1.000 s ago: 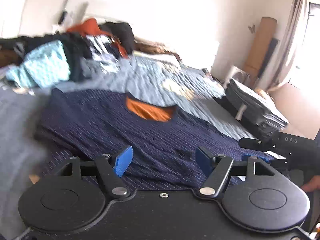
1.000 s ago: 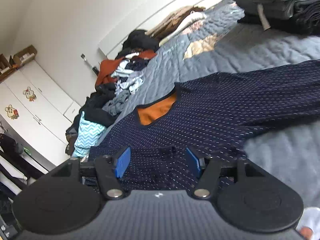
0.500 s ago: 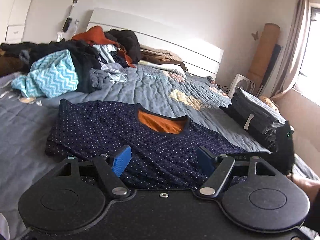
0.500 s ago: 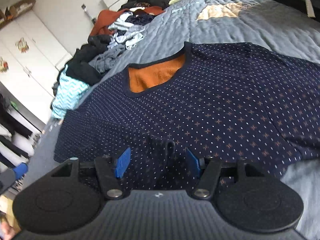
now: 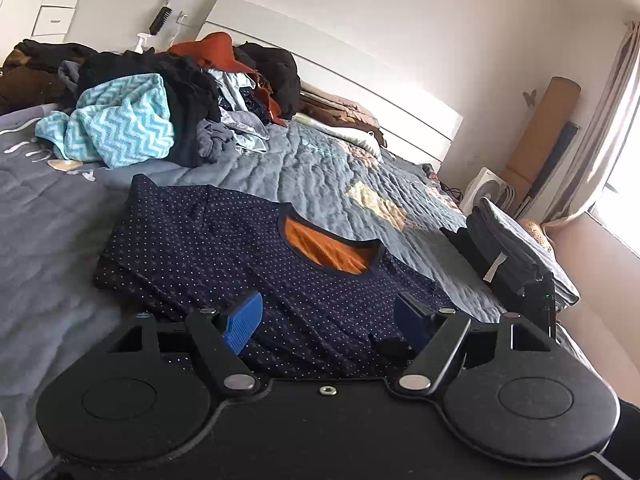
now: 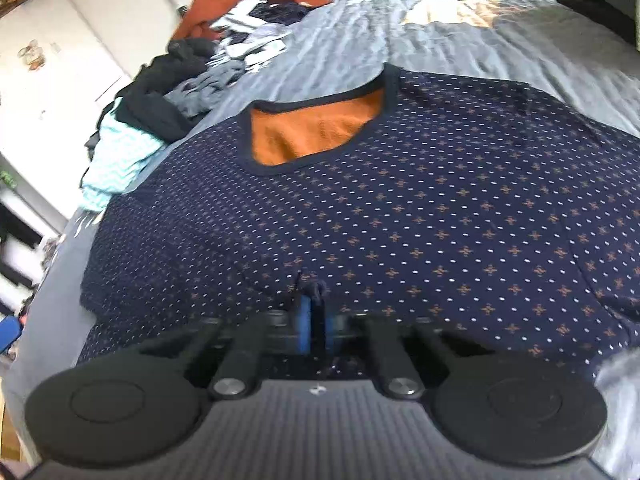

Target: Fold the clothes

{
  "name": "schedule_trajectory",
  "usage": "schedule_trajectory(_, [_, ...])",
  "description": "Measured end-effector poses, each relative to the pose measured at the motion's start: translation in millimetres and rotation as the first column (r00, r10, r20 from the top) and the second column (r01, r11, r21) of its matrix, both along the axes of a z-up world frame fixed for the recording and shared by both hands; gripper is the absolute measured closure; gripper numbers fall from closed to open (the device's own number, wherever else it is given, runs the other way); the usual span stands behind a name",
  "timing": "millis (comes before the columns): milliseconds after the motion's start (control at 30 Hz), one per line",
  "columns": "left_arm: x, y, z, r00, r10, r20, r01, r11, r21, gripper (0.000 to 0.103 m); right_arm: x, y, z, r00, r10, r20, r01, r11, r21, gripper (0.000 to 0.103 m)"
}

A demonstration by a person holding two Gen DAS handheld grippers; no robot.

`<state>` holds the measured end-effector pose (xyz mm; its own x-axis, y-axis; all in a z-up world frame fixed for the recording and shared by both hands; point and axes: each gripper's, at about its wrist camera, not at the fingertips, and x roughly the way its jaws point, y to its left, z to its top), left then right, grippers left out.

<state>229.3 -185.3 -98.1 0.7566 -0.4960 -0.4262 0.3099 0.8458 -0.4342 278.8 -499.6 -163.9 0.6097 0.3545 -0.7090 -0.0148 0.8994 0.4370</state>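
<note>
A navy dotted shirt (image 5: 224, 248) with an orange lining at the neck lies flat on the grey quilted bed (image 5: 320, 168). It also fills the right wrist view (image 6: 420, 208). My left gripper (image 5: 326, 320) is open, its blue pads low over the shirt's near edge. My right gripper (image 6: 314, 320) is shut on a pinch of the shirt's near hem. The right gripper's black body (image 5: 538, 304) shows at the right of the left wrist view.
A heap of unfolded clothes (image 5: 160, 100), with a turquoise zigzag towel (image 5: 116, 124), lies at the bed's far left. A stack of folded dark clothes (image 5: 516, 244) sits at the bed's right edge. A white headboard (image 5: 360, 80) and a fan (image 5: 486, 192) stand behind.
My right gripper has closed on the shirt's near hem; it was open before. Both grippers have come lower and closer to the shirt.
</note>
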Motion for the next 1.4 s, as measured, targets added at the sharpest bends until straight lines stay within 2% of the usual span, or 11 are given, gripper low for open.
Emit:
schedule_trajectory(167, [0,0,0,1.0,-0.002,0.003,0.002,1.0,0.007,0.031,-1,-22,20,0.997,-0.058,0.06,0.057,0.998,0.02,0.1])
schedule_trajectory(433, [2,-2,-2,1.0,-0.004,0.005,0.004,1.0,0.03,0.031,33,-91,65,0.978,-0.173,0.118,0.184,0.979,-0.09,0.1])
schedule_trajectory(533, [3,-3,-4,1.0,-0.006,0.005,0.006,0.999,0.046,0.031,49,-113,75,0.972,-0.197,0.132,0.218,0.961,-0.168,0.1])
schedule_trajectory(633, [5,-4,-7,1.0,-0.007,-0.001,0.007,0.998,0.063,0.031,66,-130,72,0.968,-0.219,0.125,0.243,0.941,-0.236,0.099])
schedule_trajectory(833, [7,-8,-11,1.0,-0.004,0.004,0.003,0.989,0.15,0.031,87,-129,25,0.965,-0.258,0.055,0.258,0.876,-0.408,0.095])
schedule_trajectory(900, [6,-8,-11,1.0,-0.004,0.021,0.0,0.983,0.185,0.031,82,-136,18,0.95,-0.308,0.061,0.305,0.863,-0.403,0.094])
schedule_trajectory(1000, [4,-10,-9,0.998,-0.007,0.066,-0.012,0.961,0.277,0.031,64,-151,24,0.929,-0.358,0.092,0.369,0.882,-0.294,0.094])
schedule_trajectory(1100, [1,-18,-10,0.989,-0.036,0.146,-0.032,0.899,0.437,0.031,43,-146,36,0.931,-0.331,0.155,0.359,0.908,-0.215,0.093])
schedule_trajectory(1167, [-1,-22,-17,0.977,-0.08,0.197,-0.039,0.843,0.537,0.031,37,-133,40,0.947,-0.274,0.166,0.305,0.93,-0.206,0.092])
schedule_trajectory(1267, [2,-32,-31,0.957,-0.16,0.243,-0.054,0.723,0.689,0.032,35,-113,38,0.967,-0.212,0.142,0.238,0.95,-0.201,0.088])
schedule_trajectory(1400, [17,-52,-56,0.915,-0.291,0.281,-0.087,0.537,0.839,0.033,31,-91,29,0.978,-0.168,0.123,0.19,0.962,-0.196,0.084])
